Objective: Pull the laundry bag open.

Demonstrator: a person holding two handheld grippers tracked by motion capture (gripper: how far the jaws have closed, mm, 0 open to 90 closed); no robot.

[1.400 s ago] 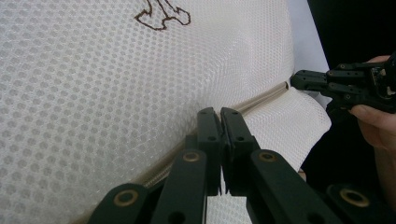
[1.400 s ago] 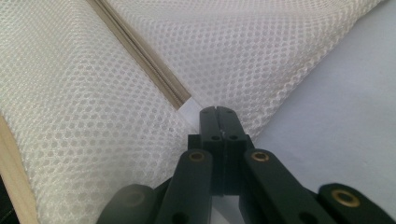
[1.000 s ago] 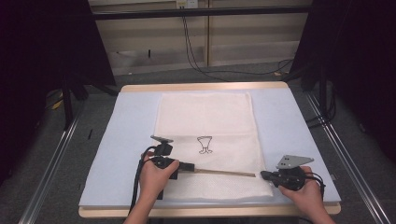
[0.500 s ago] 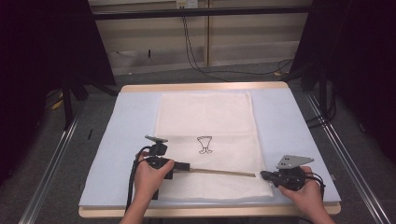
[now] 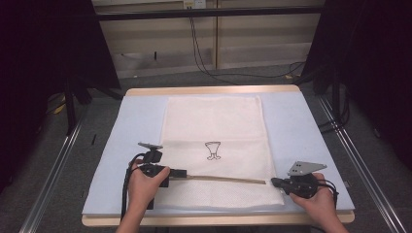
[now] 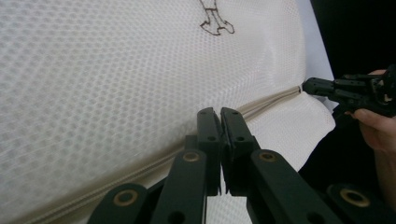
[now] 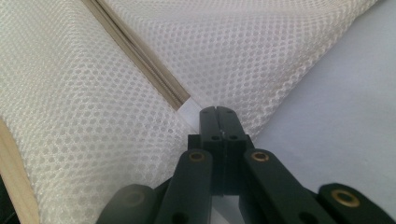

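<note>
A white mesh bag [image 5: 214,121] with a small dark drawing [image 5: 213,150] lies flat on a pale blue mat [image 5: 301,126]. A beige zipper [image 5: 223,178] runs across its near end. My left gripper [image 5: 183,173] is at the zipper's left part, jaws shut on the zipper [image 6: 266,103]; the left gripper view shows the left gripper [image 6: 220,113] closed right on that line, and what it pinches is hidden. My right gripper [image 5: 273,182] is at the zipper's right end. The right gripper [image 7: 217,111] is shut on a white tab [image 7: 189,111] where the zipper [image 7: 140,60] stops.
The mat covers a wooden table whose edge [image 5: 209,90] shows at the back. Metal rails [image 5: 58,165] flank the table on both sides. Cables [image 5: 204,58] trail over the floor behind. Bare mat lies to the left and right of the bag.
My left gripper has slid to the left along the zipper line, so the dark line behind it is longer. The right gripper has stayed put at the zipper's right end.
</note>
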